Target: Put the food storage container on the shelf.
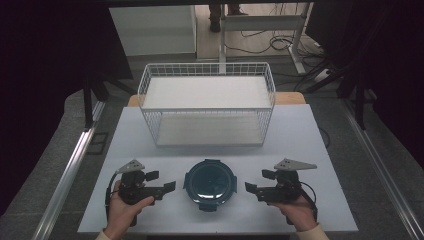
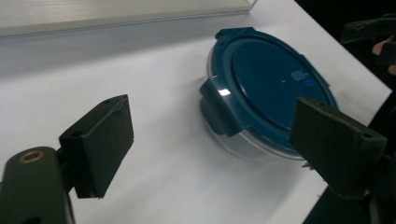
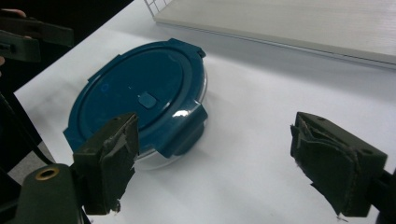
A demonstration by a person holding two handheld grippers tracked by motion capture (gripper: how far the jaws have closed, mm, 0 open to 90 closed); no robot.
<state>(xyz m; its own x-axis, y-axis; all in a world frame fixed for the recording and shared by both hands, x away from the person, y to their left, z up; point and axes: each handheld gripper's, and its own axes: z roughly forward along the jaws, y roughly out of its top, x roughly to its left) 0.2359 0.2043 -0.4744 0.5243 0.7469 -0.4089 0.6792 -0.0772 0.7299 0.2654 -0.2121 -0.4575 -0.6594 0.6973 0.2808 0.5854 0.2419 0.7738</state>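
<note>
Matte black tool [image 2: 210,149] pads, round glossy blue-lidded container [image 2: 266,88], white wire basket [image 1: 206,102]

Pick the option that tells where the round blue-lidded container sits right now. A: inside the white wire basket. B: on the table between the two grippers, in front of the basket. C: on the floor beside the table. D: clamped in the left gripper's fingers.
B: the high view shows the container resting on the table, with the left gripper and the right gripper open on either side, and the wire basket behind it.
</note>
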